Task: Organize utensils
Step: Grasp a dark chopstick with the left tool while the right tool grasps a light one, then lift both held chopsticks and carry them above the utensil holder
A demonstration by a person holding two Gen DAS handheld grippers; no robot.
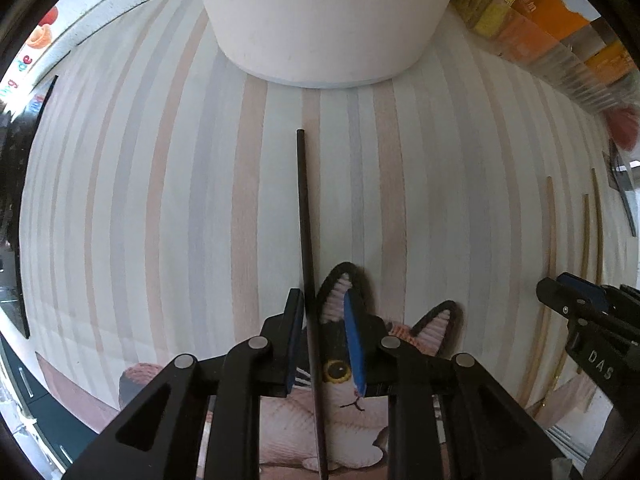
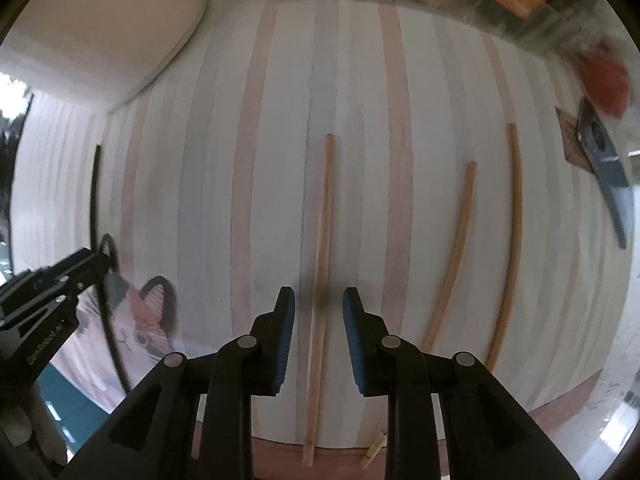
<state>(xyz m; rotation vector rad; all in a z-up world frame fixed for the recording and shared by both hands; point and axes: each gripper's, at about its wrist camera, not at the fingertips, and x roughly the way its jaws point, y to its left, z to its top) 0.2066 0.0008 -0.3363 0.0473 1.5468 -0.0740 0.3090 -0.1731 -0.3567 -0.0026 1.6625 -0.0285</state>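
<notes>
A black chopstick lies lengthwise on the striped placemat, pointing at a white holder. My left gripper is open, its blue pads either side of the chopstick's near part; the left pad is close against it. In the right wrist view, my right gripper is open and straddles a wooden chopstick lying on the mat. Two more wooden chopsticks lie to its right. The black chopstick and left gripper show at far left.
A cat-shaped coaster lies under the left gripper. The white holder stands at the back left. Orange and yellow packets line the back right. A dark phone-like object lies at the right edge.
</notes>
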